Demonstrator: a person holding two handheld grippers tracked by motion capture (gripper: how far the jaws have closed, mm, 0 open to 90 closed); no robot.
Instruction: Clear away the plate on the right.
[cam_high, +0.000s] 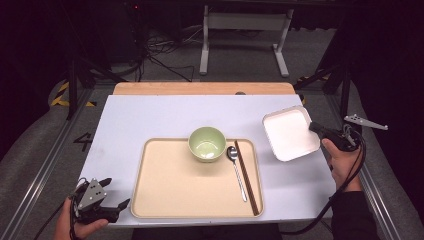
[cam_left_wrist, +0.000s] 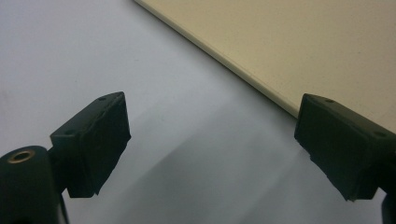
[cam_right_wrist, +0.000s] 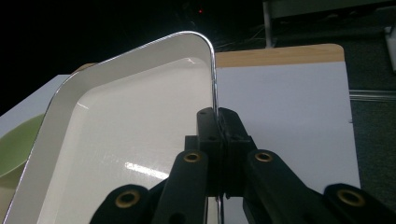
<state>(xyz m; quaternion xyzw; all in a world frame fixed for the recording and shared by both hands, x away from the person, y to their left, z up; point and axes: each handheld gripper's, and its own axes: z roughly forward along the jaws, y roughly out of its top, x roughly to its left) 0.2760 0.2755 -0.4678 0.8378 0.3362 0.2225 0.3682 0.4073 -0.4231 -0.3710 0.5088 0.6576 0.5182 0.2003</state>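
White square plate (cam_high: 290, 134), pinched by its rim in the right gripper (cam_high: 316, 127), should stay level; left gripper (cam_high: 116, 194) gapes empty.

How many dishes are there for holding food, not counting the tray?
2: a green bowl at the back edge of the beige tray, and a white square plate gripped by its rim in the right gripper.

The white dish (cam_right_wrist: 116, 140) runs off the right gripper view's bottom edge
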